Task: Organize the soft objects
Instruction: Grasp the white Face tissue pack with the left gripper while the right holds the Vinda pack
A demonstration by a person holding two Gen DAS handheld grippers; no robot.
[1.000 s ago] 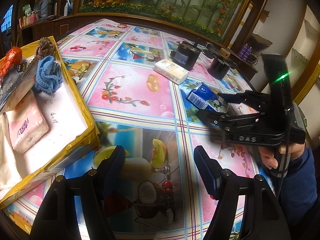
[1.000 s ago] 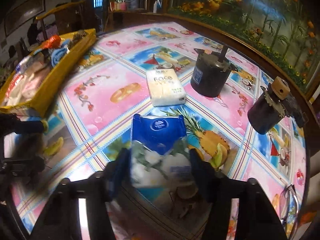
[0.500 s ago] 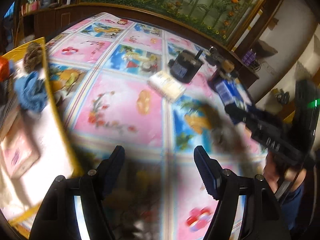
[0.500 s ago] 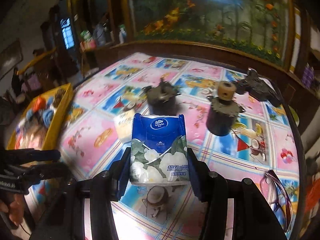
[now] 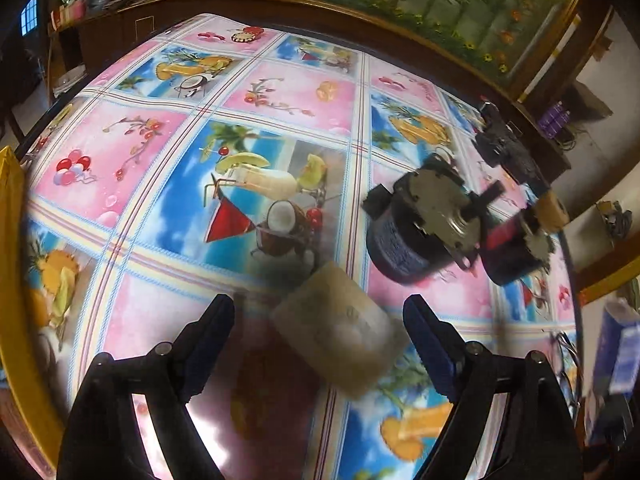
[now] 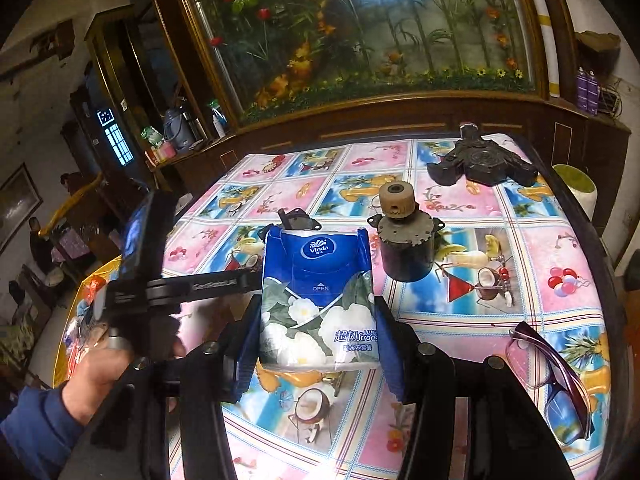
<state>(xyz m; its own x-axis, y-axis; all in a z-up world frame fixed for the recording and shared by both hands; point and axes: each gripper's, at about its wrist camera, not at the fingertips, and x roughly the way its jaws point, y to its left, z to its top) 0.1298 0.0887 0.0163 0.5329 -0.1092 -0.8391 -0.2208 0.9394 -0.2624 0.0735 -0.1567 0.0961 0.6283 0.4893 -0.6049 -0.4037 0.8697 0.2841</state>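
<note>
A white tissue pack (image 5: 336, 328) lies blurred on the fruit-print tablecloth (image 5: 280, 92), between the spread fingers of my left gripper (image 5: 316, 316). Its jaws are opening, and neither pad touches the pack. My right gripper (image 6: 318, 320) is shut on a blue Vinda tissue pack (image 6: 320, 292) and holds it upright above the table. That blue pack (image 5: 620, 344) also shows at the right edge of the left wrist view. In the right wrist view, a person's hand (image 6: 100, 368) holds the left gripper's body (image 6: 160, 292), and the white pack is hidden.
Two dark motors (image 5: 420, 224) (image 5: 520, 248) stand just beyond the white pack. A black three-armed part (image 6: 480, 164) lies at the far edge. Purple glasses (image 6: 552, 368) lie near the right edge. The yellow box (image 6: 76, 308) of soft things sits at the left.
My left gripper has swept right across the table, from beside the yellow box to the white pack, and its jaws have widened. My right gripper has risen and rolled upright with the blue pack.
</note>
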